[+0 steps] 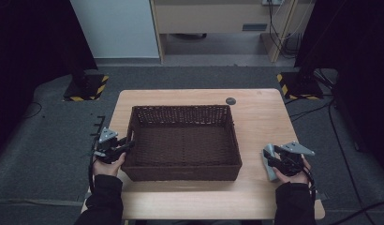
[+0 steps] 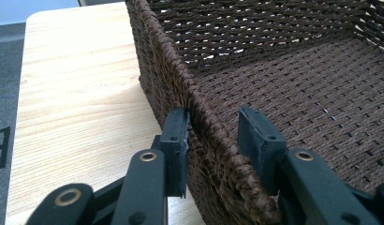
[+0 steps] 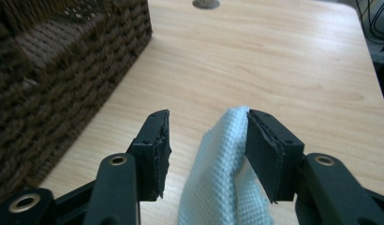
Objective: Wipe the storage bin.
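Observation:
A dark brown woven basket (image 1: 180,108) stands in the middle of the wooden table (image 1: 260,122), and nothing lies in it. My left gripper (image 1: 127,146) straddles the left wall near the front corner. In the left gripper view that gripper (image 2: 211,131) has one pad outside and one inside the basket rim (image 2: 218,154), shut on the wall. To the right of the basket, my right gripper (image 1: 273,157) is low over a pale blue cloth (image 1: 270,169). In the right gripper view the jaws (image 3: 206,136) stand open. The cloth (image 3: 218,178) is bunched up between them and leans on the right pad (image 3: 260,145), clear of the left.
A small dark round cap (image 1: 231,100) sits flush in the table behind the basket's far right corner. The basket's right wall (image 3: 63,70) is close on the left of my right gripper. Bare wood lies between them and beyond the cloth. The table's edges are near both hands.

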